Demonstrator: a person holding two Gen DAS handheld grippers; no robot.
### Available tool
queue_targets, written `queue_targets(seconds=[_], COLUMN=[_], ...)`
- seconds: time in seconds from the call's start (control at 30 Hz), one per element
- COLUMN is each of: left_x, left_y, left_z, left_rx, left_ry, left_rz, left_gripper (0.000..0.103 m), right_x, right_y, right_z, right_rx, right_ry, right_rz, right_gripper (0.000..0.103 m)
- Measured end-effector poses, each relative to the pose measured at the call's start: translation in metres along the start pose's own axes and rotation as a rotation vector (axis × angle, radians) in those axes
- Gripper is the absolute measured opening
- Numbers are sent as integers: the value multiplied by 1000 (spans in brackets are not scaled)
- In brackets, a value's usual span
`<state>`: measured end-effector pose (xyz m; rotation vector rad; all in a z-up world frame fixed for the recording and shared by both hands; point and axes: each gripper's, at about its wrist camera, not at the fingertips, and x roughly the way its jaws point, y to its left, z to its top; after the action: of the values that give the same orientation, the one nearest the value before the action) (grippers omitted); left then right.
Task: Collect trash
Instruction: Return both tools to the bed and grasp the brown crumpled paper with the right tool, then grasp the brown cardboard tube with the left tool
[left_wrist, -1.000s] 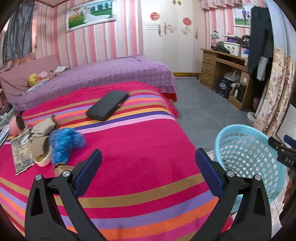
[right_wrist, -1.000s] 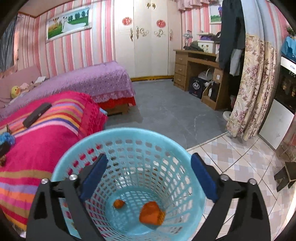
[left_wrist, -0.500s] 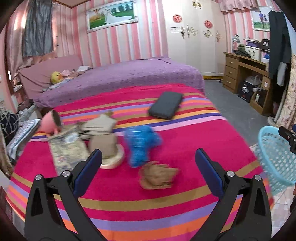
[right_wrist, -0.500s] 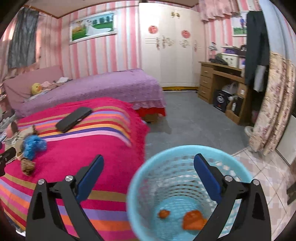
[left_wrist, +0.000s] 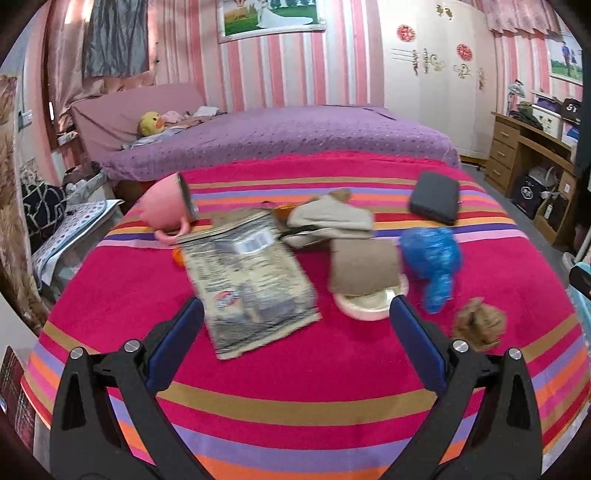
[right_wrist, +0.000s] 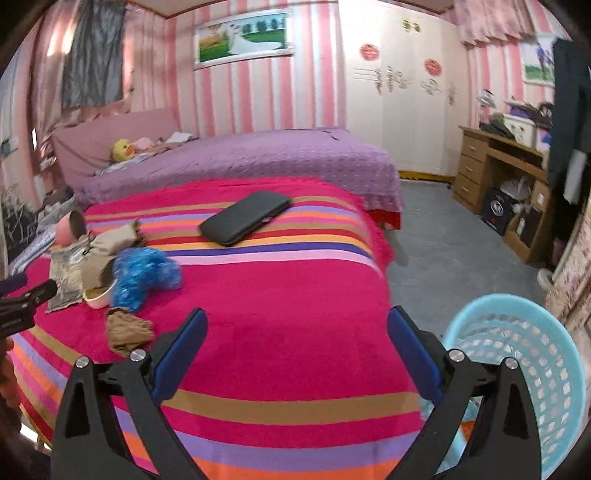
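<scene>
Trash lies on the striped blanket (left_wrist: 295, 369): a flat silver snack bag (left_wrist: 251, 280), a crumpled brown paper wad (left_wrist: 478, 326), a blue fluffy wad (left_wrist: 432, 262) and a white bowl (left_wrist: 369, 306) under a beige cloth (left_wrist: 364, 266). My left gripper (left_wrist: 295, 332) is open and empty, hovering just in front of the snack bag. My right gripper (right_wrist: 295, 343) is open and empty over the blanket's near right part. The blue mesh basket (right_wrist: 528, 365) stands on the floor at its right. The paper wad also shows in the right wrist view (right_wrist: 127, 330).
A pink mug (left_wrist: 166, 210) lies tipped at the far left of the blanket. A black flat case (left_wrist: 436, 197) lies at the back right. A purple bed (left_wrist: 295, 136) stands behind, a wooden desk (right_wrist: 498, 173) at the right, grey floor (right_wrist: 443, 243) between.
My left gripper swung left from the basket side to face the pile of trash. My right gripper swung left off the basket, which now sits at the right edge of its view.
</scene>
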<state>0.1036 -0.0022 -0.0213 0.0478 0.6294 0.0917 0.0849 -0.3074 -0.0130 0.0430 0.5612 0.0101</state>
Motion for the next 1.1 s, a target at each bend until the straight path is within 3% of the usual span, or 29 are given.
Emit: queue_targets(seconds=[0.23,0.57,0.6,0.73,0.87,1.1], left_x=[8,8,8,8,9,14], left_y=[25,51,53,53,48,13], left_z=[-9,-11,-10,-7,-4,8], left_rx=[4,-28,-31,-40,-42,-15], left_ry=[17,29,27,29,32,29], left_rz=[34,51,52,49,43,6], left_gripper=[97,97,97,97,97,97], right_x=[9,32,35,44,44,33], right_y=[61,128,130,127,128,106], right_z=[-4,-16,-17,-19,-20,-6], right_rx=[-40,-148,-150,-133,-142,-153], right_ry=[21,101,117,175,181,101], right_rz=[98,128,127,168,221,167], right_gripper=[95,95,92,56,48,48])
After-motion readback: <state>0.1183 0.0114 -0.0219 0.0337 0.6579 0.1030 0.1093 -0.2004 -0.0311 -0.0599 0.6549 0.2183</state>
